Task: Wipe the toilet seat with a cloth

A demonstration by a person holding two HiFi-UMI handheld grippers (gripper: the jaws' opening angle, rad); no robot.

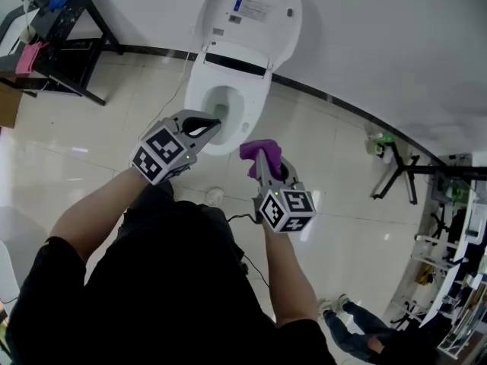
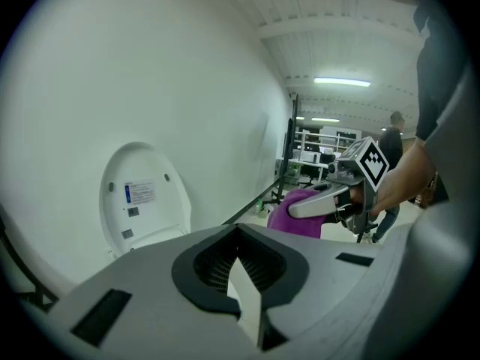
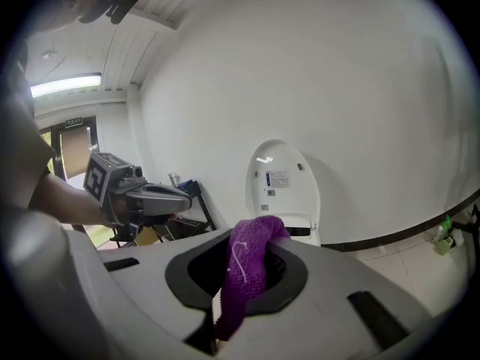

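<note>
The white toilet (image 1: 199,82) stands by the wall, at 12 o'clock from the person. Its lid (image 1: 255,10) is up and leans on the wall. The toilet seat (image 1: 251,74) is down, and the hole in the bowl shows.

The right gripper (image 1: 259,157) is pinching a purple cloth (image 1: 268,149). Its fingers are squeezed onto the cloth, and the cloth pokes out on top in a soft lump. The cloth is up in the air over the floor, at about 5 o'clock from the toilet bowl. It is not touching the seat.

The left gripper (image 1: 213,122) is at 9 o'clock from the cloth, close to it. Its fingers are pressed together with nothing in them. Its tip is over the front edge of the bowl.

A black rack (image 1: 68,36) stands at 10 o'clock, well away, with a pink rag (image 1: 29,55) on it. The floor (image 1: 91,143) is shiny tile.
</note>
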